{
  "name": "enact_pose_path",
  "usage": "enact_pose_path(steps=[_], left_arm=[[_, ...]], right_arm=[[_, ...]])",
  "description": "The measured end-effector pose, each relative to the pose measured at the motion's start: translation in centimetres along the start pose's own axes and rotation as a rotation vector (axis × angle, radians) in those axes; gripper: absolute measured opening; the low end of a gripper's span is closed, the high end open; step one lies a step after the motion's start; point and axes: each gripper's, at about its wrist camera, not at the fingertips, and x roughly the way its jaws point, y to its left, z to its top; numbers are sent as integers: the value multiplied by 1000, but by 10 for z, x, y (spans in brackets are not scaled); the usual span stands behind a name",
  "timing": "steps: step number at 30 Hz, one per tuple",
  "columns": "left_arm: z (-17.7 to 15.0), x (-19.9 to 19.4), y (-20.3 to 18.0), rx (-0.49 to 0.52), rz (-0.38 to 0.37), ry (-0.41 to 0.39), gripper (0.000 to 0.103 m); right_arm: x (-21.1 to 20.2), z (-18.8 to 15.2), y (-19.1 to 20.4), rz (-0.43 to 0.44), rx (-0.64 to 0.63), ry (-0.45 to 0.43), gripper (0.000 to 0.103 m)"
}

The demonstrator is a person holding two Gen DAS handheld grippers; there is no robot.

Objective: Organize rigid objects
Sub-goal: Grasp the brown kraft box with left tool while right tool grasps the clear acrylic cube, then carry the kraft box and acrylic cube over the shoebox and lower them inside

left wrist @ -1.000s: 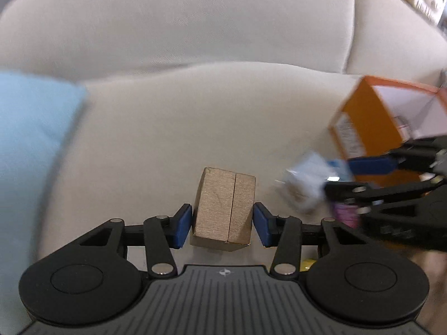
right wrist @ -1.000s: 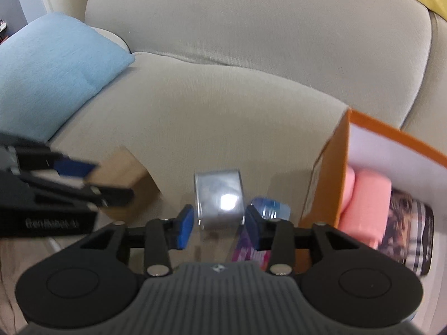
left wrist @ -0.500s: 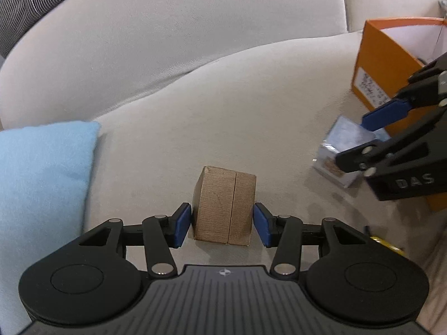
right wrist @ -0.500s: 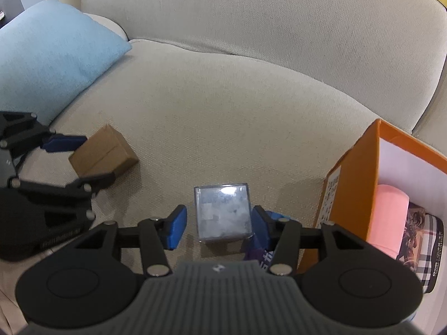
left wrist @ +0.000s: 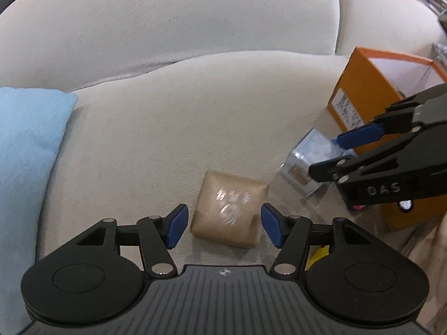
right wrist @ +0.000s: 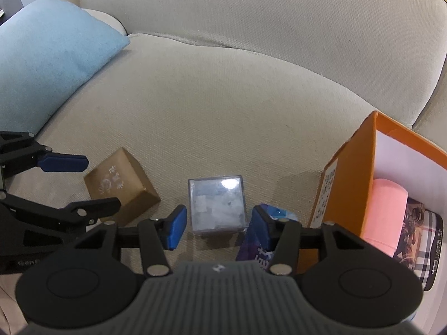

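1. Brown paper-wrapped box (left wrist: 229, 214), a squat block with pale printed characters on its top face, lies on the beige woven sofa seat cushion (left wrist: 173, 117), near the cushion's front edge.
2. Left gripper (left wrist: 223, 225) has just been opening its jaws; the box sits between the blue pads with a gap showing on each side, so nothing is gripped.
3. Clear plastic cube-shaped box (right wrist: 217, 205), glossy with a bright glare spot and whitish contents, rests on the same cushion to the right of the brown box, apart from it.
4. Right gripper (right wrist: 216, 227) stands parted around the clear box; its jaws have widened within the last second, and the left pad stands clear of the box while the right pad is close beside it, contact not discernible.
5. Both grippers are matte black plastic with ribbed grey bodies and blue rubbery pads.
6. Orange cardboard box (right wrist: 352, 184), open-topped with white inner walls and a printed label on its side, stands at the cushion's right edge; a pink cylindrical roll (right wrist: 387, 217) and a plaid-patterned round tin (right wrist: 424, 240) sit inside.
7. Purple-blue printed packet (right wrist: 257, 247) lies between the clear box and the orange box, partly hidden by the right gripper.
8. Light blue soft fabric pillow (right wrist: 53, 64) leans at the cushion's left edge.
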Motion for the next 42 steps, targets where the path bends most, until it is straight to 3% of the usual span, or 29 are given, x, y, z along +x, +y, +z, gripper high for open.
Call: enact_pose_path(steps=[2,6,10,13,16,23,33,42], left_arm=[[0,-1,0,11,-18,-10,81],[4,9,2,36,-20,20,81],[7,19,8,3,-68,35,81],[7,24,9,-9,-81,38,80],[7,26,7,-2,-93,34,71],[3,20,4,-34,-58,15,70],[6,-29,-6,-80,-85,-89,69],[31,-75,-45,15,-118,-187,69]], right_arm=[[2,2,0,8,-8,4,54],[4,4,1,16,-25,8,54],[11,9,3,9,-40,15,54],[16,12,4,13,-45,23,53],[18,12,3,18,-43,30,51],[19,11,5,9,-29,24,49],[-31,0,6,14,-18,-64,48],[-99,-12,-13,8,-22,-175,48]])
